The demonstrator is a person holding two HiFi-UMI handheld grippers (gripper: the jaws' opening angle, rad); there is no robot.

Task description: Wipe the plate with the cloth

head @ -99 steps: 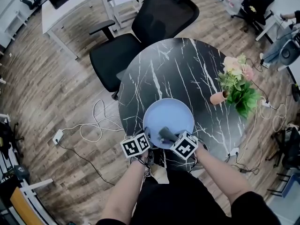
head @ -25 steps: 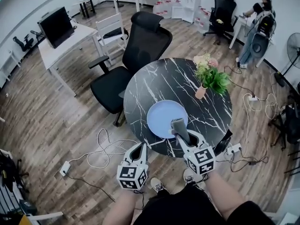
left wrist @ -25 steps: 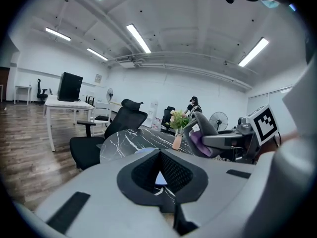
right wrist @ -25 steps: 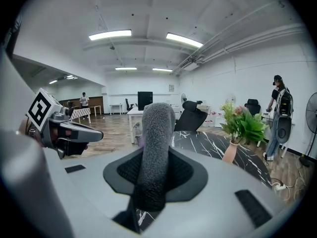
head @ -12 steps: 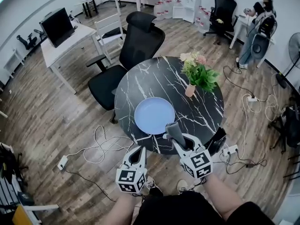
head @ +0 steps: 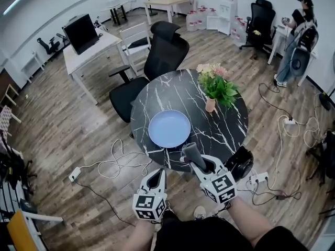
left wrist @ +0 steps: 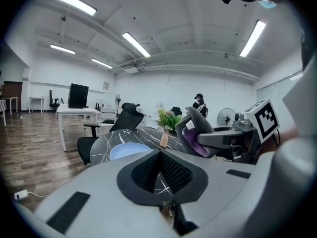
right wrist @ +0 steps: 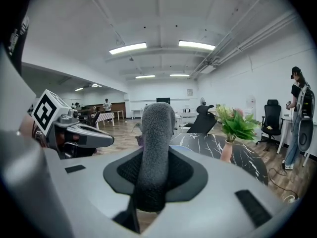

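A pale blue plate (head: 169, 128) lies bare on the round black marble table (head: 209, 135), on the side nearer me. My right gripper (head: 194, 160) is shut on a grey cloth (head: 189, 151), which sticks up past its tips. It hangs at the table's near edge, short of the plate. In the right gripper view the cloth (right wrist: 154, 148) fills the gap of the right gripper (right wrist: 151, 192). My left gripper (head: 158, 175) is shut and holds nothing; it hovers over the floor in front of the table. The left gripper view shows the left gripper (left wrist: 159, 155) shut, with the plate (left wrist: 130, 151) beyond it.
A vase of flowers (head: 212, 95) stands on the table behind the plate. A black office chair (head: 157, 61) is at the table's far left. A dark object (head: 239, 163) sits by the table's near right edge. Cables (head: 112, 166) trail on the wooden floor. A person (head: 301, 30) stands far right.
Both grippers have drawn back from the table toward me. The cloth, which was over the plate's near rim a second ago, is now off the plate. The plate has not moved.
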